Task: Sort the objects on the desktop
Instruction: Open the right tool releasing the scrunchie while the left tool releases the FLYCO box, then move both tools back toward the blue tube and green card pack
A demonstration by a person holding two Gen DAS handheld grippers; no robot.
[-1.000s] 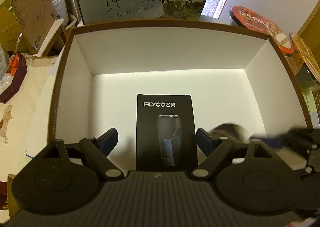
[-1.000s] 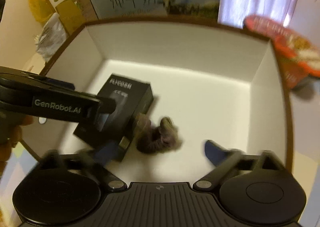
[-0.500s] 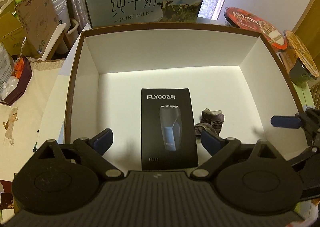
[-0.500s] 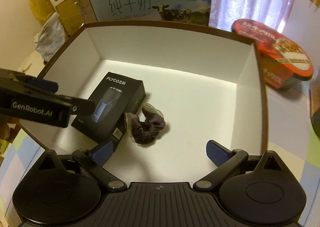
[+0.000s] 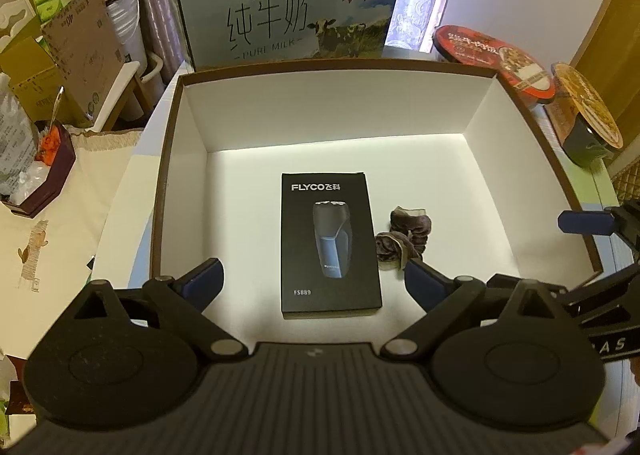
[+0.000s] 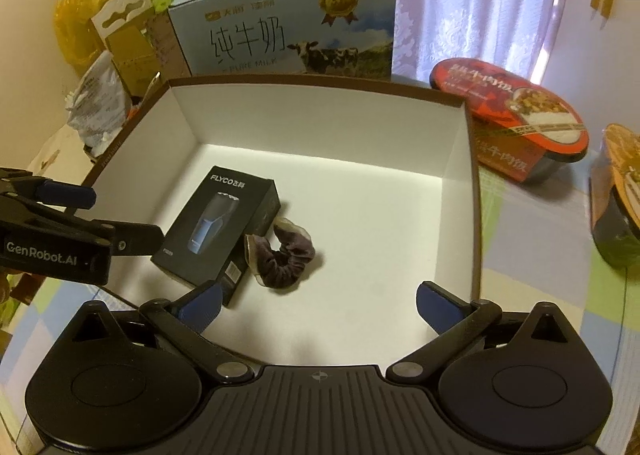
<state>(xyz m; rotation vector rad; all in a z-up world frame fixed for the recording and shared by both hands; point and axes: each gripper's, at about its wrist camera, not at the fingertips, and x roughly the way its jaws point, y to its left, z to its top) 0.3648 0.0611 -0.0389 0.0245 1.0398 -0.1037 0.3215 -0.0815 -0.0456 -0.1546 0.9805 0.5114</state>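
Note:
A black FLYCO shaver box (image 5: 330, 243) lies flat on the floor of a large white open box (image 5: 328, 111). A dark velvet scrunchie (image 5: 404, 239) lies just right of it, touching it. My left gripper (image 5: 314, 285) is open and empty above the near edge of the white box. My right gripper (image 6: 318, 303) is open and empty, raised above the near right part of the white box (image 6: 320, 123). The shaver box (image 6: 218, 227) and scrunchie (image 6: 282, 251) also show in the right wrist view.
A milk carton (image 5: 288, 15) stands behind the white box. Two instant meal bowls (image 6: 516, 115) (image 6: 618, 195) sit to its right. Cardboard, bags and a small dark tray (image 5: 44, 171) crowd the left side. The right gripper's arm (image 5: 600, 251) shows at the left view's right edge.
The scrunchie has been let go and now lies in the white box beside the shaver box. Both grippers have pulled back and up from the box.

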